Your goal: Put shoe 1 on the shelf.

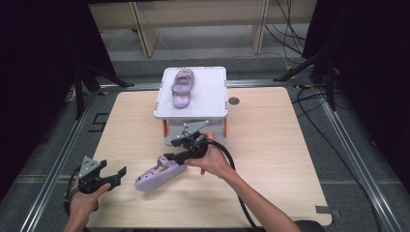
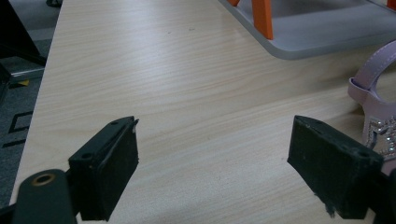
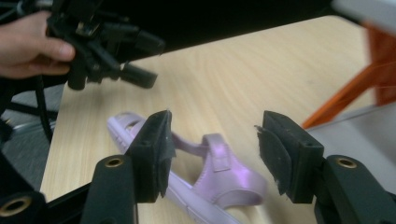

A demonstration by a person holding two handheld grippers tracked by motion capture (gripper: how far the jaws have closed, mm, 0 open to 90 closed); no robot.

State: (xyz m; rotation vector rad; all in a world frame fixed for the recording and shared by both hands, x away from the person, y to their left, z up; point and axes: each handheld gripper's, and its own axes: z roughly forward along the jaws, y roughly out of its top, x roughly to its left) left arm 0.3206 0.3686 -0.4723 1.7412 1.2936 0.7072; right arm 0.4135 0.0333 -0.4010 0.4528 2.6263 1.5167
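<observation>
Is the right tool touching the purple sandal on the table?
Apart. In the right gripper view the right tool stands open, with the purple sandal lying beyond and below the pads, bare gaps on both sides.

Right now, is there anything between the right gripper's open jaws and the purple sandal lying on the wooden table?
Nothing visible is in the way. The right gripper is open just above the purple strapped sandal, with bare wooden table around it. The left gripper stays off to the side.

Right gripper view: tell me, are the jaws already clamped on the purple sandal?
No: the right gripper stands open above the purple sandal, its pads clear of the straps.
</observation>
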